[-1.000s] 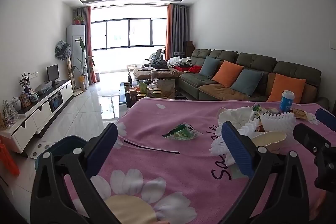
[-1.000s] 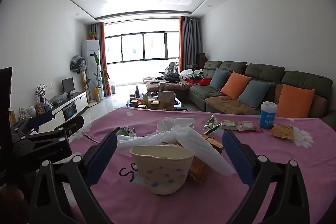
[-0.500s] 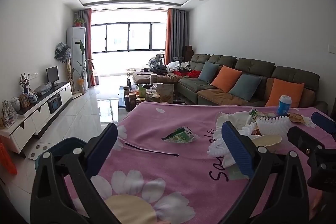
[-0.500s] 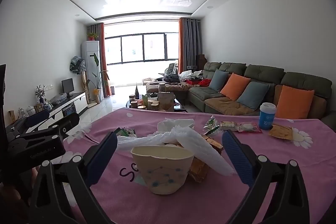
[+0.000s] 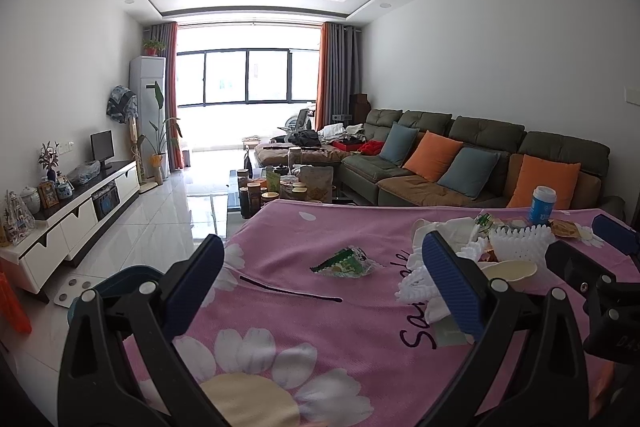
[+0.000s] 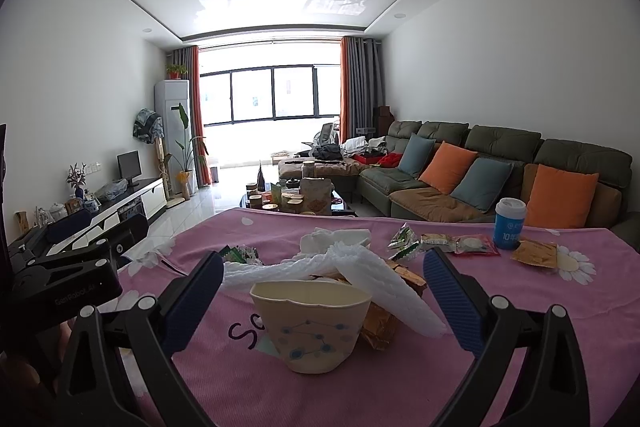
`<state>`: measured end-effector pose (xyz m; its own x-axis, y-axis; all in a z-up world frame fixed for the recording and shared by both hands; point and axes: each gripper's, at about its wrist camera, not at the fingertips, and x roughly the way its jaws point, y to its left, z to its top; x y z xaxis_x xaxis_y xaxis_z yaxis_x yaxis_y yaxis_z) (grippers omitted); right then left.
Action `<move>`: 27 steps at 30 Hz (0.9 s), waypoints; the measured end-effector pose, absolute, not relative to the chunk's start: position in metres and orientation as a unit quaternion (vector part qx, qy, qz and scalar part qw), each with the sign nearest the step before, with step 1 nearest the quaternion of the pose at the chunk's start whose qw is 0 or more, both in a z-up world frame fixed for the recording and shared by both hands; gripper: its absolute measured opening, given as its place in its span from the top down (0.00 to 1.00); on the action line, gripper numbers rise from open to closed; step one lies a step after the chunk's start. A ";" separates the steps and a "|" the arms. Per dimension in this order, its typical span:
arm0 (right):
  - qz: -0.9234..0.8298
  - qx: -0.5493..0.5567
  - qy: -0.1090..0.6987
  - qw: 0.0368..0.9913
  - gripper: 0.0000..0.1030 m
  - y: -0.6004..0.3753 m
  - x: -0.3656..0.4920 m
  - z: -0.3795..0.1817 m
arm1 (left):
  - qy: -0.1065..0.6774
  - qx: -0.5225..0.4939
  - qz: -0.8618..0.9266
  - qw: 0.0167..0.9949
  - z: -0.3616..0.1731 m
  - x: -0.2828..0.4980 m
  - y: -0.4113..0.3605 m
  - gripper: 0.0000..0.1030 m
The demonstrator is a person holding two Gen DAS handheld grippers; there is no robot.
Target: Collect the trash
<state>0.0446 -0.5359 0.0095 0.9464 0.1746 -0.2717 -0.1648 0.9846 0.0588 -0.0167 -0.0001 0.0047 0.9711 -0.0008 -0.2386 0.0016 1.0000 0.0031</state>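
Trash lies on a pink flowered tablecloth (image 5: 312,339). A cream paper cup (image 6: 314,325) stands close in front of my right gripper (image 6: 322,301), which is open around nothing. White foam netting (image 6: 360,277) drapes over the cup's rim, with a gold wrapper (image 6: 382,323) behind it. Crumpled white tissue (image 6: 336,239) lies further back. A green snack wrapper (image 5: 344,263) lies alone ahead of my left gripper (image 5: 320,287), which is open and empty. A black strip (image 5: 290,291) lies near the wrapper. Small packets (image 6: 442,243) and a blue cup (image 6: 509,229) sit at the far right.
A dark blue bin (image 5: 120,281) stands on the floor below the table's left edge. Beyond the table are a cluttered coffee table (image 6: 296,197), a green sofa (image 6: 500,179) with cushions and a white TV cabinet (image 5: 72,215). The other gripper's body (image 6: 68,279) shows at left.
The left wrist view has tilted down a little, so the table and trash sit lower in it. The right view is nearly unchanged. Both grippers remain open.
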 end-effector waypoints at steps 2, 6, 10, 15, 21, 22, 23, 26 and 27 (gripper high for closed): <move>0.087 0.018 0.140 0.986 0.06 -0.536 0.045 0.010 | 0.121 -0.001 0.000 0.993 0.005 -0.016 0.001 0.05; 0.086 0.017 0.139 0.986 0.06 -0.535 0.045 0.010 | 0.121 -0.003 0.002 0.993 0.005 -0.016 0.002 0.05; 0.086 0.017 0.139 0.986 0.06 -0.534 0.045 0.010 | 0.119 -0.002 0.003 0.993 0.004 -0.016 0.001 0.05; 0.086 0.017 0.138 0.987 0.06 -0.534 0.045 0.010 | 0.117 -0.001 0.004 0.993 0.003 -0.017 0.001 0.05; 0.087 0.017 0.138 0.986 0.06 -0.534 0.045 0.010 | 0.116 0.000 0.005 0.993 0.003 -0.018 0.001 0.05; 0.086 0.017 0.138 0.986 0.06 -0.534 0.045 0.010 | 0.116 -0.001 0.005 0.993 0.003 -0.018 0.002 0.05; 0.087 0.017 0.138 0.986 0.06 -0.534 0.045 0.010 | 0.115 -0.001 0.005 0.993 0.003 -0.020 0.001 0.05; 0.087 0.017 0.137 0.987 0.06 -0.534 0.045 0.010 | 0.115 -0.001 0.006 0.993 0.002 -0.019 0.001 0.05; 0.087 0.017 0.138 0.987 0.06 -0.534 0.045 0.010 | 0.115 -0.001 0.006 0.993 0.002 -0.020 0.001 0.05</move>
<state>0.0448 -0.5335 0.0097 0.9471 0.1753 -0.2689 -0.1662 0.9845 0.0565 -0.0195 0.0013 0.0025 0.9735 0.0111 -0.2282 -0.0113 0.9999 0.0002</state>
